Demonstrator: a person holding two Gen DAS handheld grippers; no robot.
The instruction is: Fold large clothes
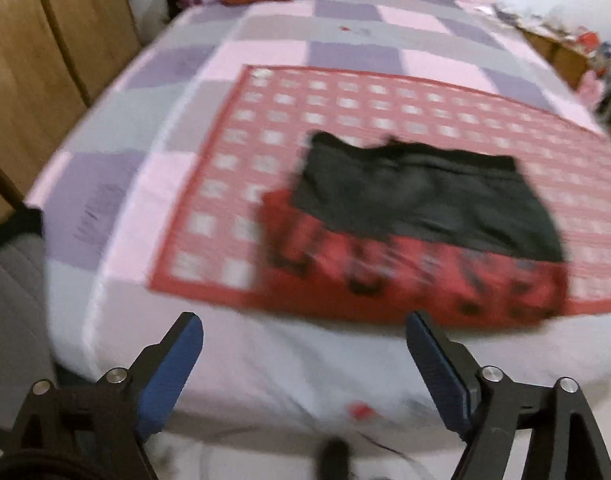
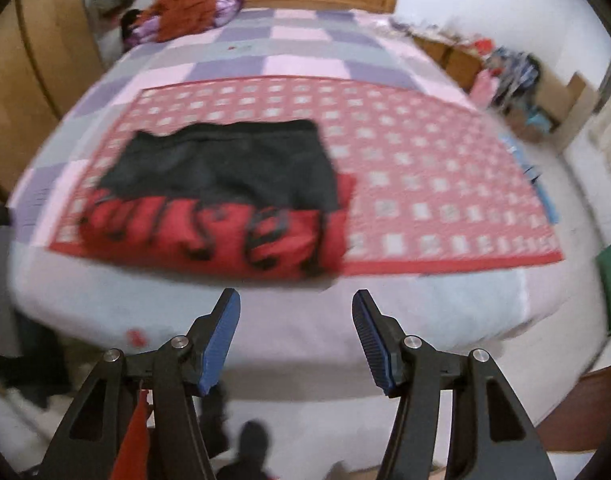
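Your left gripper (image 1: 304, 330) jaws spread wide, nothing between them, your right gripper (image 2: 296, 306) jaws apart and empty, both above the bed (image 2: 265, 320) edge, folded garment (image 1: 421, 232) flat on the red mat (image 1: 241, 160), black panel over red.

Even indoor light, heavy motion blur, fisheye bending at edges; source perhaps overhead.

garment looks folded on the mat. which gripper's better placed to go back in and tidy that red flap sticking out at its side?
Right, probably. The red flap lies almost straight ahead of the right gripper; the left gripper faces the garment's opposite end. Both are open, empty, off the bed.
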